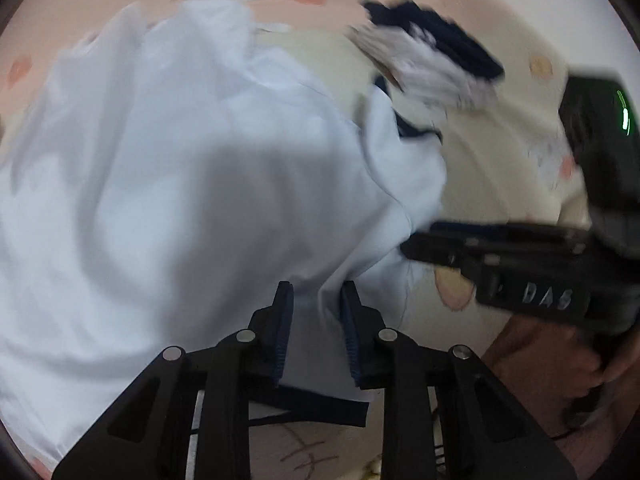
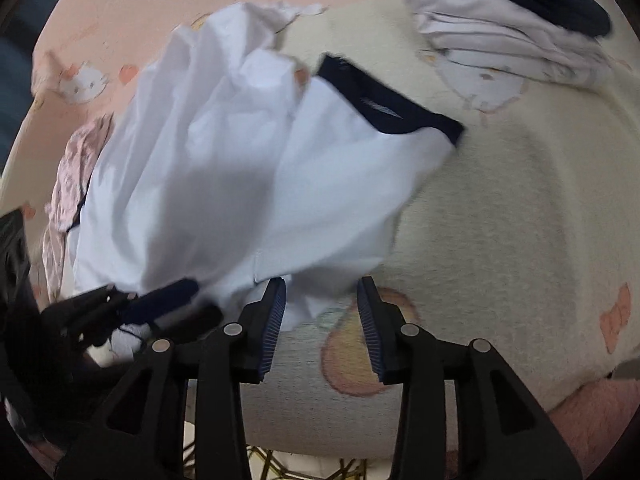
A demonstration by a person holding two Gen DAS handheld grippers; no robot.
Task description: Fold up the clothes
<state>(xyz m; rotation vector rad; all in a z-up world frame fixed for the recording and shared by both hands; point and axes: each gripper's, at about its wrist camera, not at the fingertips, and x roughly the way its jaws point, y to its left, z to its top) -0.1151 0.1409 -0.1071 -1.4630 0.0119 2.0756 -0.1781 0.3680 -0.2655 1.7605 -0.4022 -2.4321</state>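
Both tools, left tool [image 1: 316, 300] and right tool [image 2: 322, 300], stand narrowly parted, gripping nothing, over the white garment's [image 2: 224, 160] hem on the patterned bedsheet [image 2: 500, 220].

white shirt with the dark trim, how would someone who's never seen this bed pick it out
Start from the cartoon-print blanket covering the bed. Crumpled across its middle lies the white shirt, with its near edge between the fingers of the right claw. Unlike the folded pile in the far corner, it is loose, with one navy band at its edge.
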